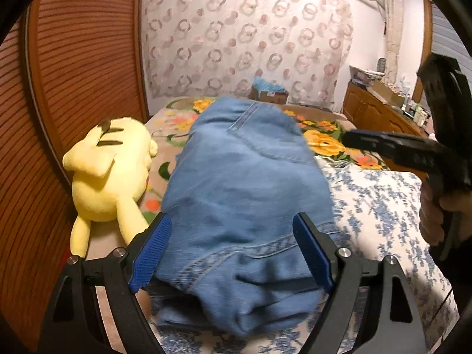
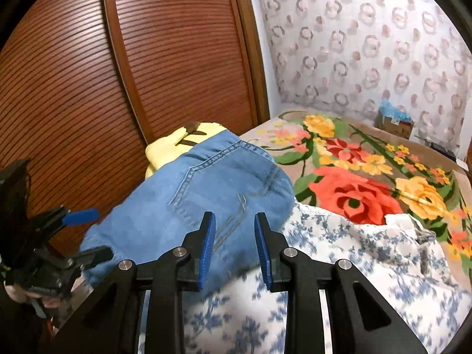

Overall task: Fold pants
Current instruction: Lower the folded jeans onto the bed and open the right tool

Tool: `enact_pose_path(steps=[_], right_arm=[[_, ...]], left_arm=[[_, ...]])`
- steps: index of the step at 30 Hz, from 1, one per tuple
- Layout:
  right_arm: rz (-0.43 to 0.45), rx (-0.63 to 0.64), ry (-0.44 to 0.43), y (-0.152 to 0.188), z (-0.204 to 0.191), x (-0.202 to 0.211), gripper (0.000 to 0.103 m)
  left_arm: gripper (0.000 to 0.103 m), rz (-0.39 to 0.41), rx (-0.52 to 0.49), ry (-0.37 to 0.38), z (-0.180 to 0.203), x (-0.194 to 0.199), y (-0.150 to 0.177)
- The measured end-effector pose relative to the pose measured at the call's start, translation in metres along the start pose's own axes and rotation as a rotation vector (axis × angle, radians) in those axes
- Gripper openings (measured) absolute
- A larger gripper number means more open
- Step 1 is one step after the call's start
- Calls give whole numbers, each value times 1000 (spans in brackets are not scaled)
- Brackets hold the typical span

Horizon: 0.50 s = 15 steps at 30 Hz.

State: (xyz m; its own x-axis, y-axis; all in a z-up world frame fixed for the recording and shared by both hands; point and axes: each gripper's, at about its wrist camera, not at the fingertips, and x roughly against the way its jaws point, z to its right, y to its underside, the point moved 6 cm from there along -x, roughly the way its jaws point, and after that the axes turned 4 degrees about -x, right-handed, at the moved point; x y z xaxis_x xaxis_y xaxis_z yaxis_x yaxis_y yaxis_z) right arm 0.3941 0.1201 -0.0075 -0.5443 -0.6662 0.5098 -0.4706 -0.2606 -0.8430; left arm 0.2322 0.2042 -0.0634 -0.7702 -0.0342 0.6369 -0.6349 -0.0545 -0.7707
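The blue denim pants [image 1: 244, 194] lie folded into a thick bundle on the bed; they also show in the right wrist view [image 2: 206, 194]. My left gripper [image 1: 233, 230] is open, its blue pads wide apart on either side of the bundle's near end, holding nothing. It shows at the left edge of the right wrist view [image 2: 88, 233]. My right gripper [image 2: 234, 224] is open with a narrower gap, just above the bundle's right edge and the blue-flowered sheet. It is seen from the side in the left wrist view [image 1: 354, 138], right of the pants.
A yellow plush toy [image 1: 109, 174] lies left of the pants against the wooden slatted wardrobe doors [image 2: 88, 73]. A floral blanket [image 2: 368, 177] covers the far bed, a white-and-blue sheet [image 2: 354, 265] the near part. A cardboard box [image 2: 395, 124] sits by the curtain. A wooden dresser [image 1: 380, 112] stands at right.
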Motion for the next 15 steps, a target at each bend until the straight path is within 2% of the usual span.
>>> enact_pose_path(steps=[15], right_arm=[[64,-44,126,67,-18,143,33]], left_arm=[[85,71,-97,70,74,40,-8]])
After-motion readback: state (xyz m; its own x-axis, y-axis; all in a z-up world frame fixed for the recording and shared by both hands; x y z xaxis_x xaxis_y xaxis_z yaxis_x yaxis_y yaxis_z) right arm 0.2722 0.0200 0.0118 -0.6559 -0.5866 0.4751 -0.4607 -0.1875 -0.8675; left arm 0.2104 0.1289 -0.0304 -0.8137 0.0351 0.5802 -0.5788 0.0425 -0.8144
